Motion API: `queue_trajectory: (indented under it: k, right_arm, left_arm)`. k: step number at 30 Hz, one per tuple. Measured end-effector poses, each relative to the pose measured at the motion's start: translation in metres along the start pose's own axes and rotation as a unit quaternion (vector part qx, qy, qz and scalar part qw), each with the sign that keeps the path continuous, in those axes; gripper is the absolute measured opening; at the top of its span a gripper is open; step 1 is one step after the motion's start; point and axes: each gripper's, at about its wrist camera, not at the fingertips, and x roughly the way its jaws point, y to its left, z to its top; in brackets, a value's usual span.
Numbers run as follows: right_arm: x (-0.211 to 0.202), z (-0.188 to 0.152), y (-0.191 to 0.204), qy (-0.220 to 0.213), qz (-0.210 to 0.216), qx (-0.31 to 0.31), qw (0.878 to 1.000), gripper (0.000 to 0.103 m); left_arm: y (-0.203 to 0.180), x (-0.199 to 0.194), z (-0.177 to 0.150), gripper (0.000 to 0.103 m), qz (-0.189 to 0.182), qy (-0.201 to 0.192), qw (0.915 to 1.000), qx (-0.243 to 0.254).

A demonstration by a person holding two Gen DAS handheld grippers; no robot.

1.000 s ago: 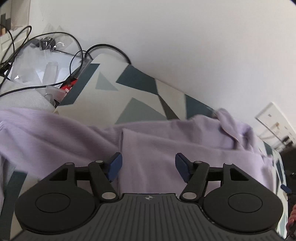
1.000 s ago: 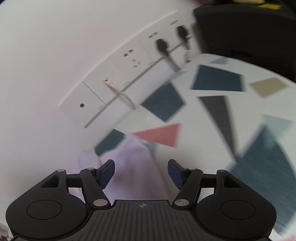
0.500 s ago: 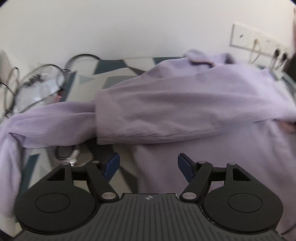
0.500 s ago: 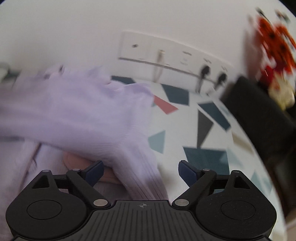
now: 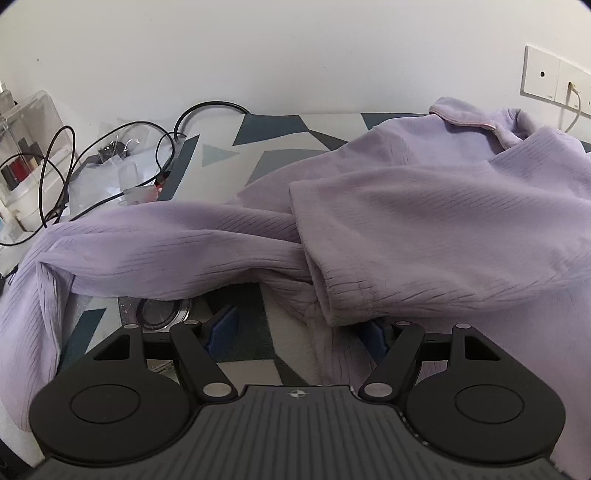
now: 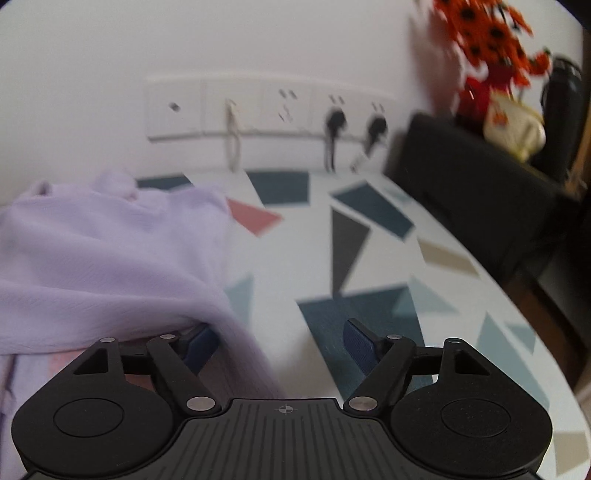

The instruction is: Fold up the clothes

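Note:
A lilac ribbed garment (image 5: 424, 221) lies spread on the patterned table (image 5: 295, 129), one sleeve folded across its body and the other sleeve (image 5: 147, 240) trailing left. My left gripper (image 5: 299, 330) hovers open just in front of the folded sleeve's cuff (image 5: 332, 299), which partly hides the right pad. In the right wrist view the garment (image 6: 103, 266) fills the left side. The right gripper (image 6: 280, 343) sits at its right edge with its jaws closing. Fabric drapes over the left finger (image 6: 201, 343) and partly into the gap, and the pads do not press it.
Black cables (image 5: 59, 173) and clear plastic bags (image 5: 122, 173) crowd the table's far left. A round metal object (image 5: 159, 314) lies under the trailing sleeve. Wall sockets with plugs (image 6: 280, 107) line the back wall. A black seat (image 6: 472, 173) and orange flowers (image 6: 487, 33) stand at the right.
Both views swung away from the wall and levelled onto the garment. The left gripper came close to the folded sleeve's cuff. The right jaws widened, then narrowed at the garment's right edge.

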Motion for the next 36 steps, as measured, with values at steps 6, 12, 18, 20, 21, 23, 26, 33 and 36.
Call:
queue_trajectory:
  k: [6,12,18,20,21,23,26,33,36]
  right_arm:
    - [0.002,-0.007,-0.015,0.039,0.025,0.018,0.999,0.075]
    - [-0.037,0.014,-0.002,0.075,0.157,0.033,0.984,0.080]
    - [-0.010,0.075,0.018,-0.016,0.194,0.053,0.979,0.077]
    - [0.026,0.094,0.033,-0.021,0.184,0.034,0.982,0.069]
    - [0.044,0.100,0.040,-0.013,0.182,0.023,0.983,0.067]
    - [0.078,0.109,0.054,0.019,0.186,0.023,0.982,0.063]
    - [0.116,0.118,0.071,0.059,0.182,0.034,0.981,0.063]
    - [0.130,0.125,0.062,0.043,0.146,0.033,0.988,0.004]
    - [0.115,0.140,0.036,-0.011,0.140,0.081,0.987,0.002]
  left_arm:
    - [0.011,-0.002,0.008,0.071,-0.037,0.044,0.9982,-0.017]
    - [0.019,-0.046,0.026,0.071,-0.158,0.084,0.9812,-0.071]
    - [0.029,-0.024,0.065,0.071,-0.124,0.027,0.9837,-0.128]
    - [0.030,0.001,0.075,0.071,-0.110,0.032,0.9839,-0.138]
    - [0.029,0.015,0.080,0.071,-0.106,0.037,0.9843,-0.136]
    - [0.027,0.038,0.089,0.071,-0.098,0.046,0.9854,-0.131]
    - [0.022,0.061,0.094,0.071,-0.092,0.051,0.9870,-0.121]
    - [0.015,0.064,0.093,0.012,-0.100,0.031,0.9844,-0.141]
    - [0.011,0.049,0.105,0.011,-0.103,-0.005,0.9847,-0.140]
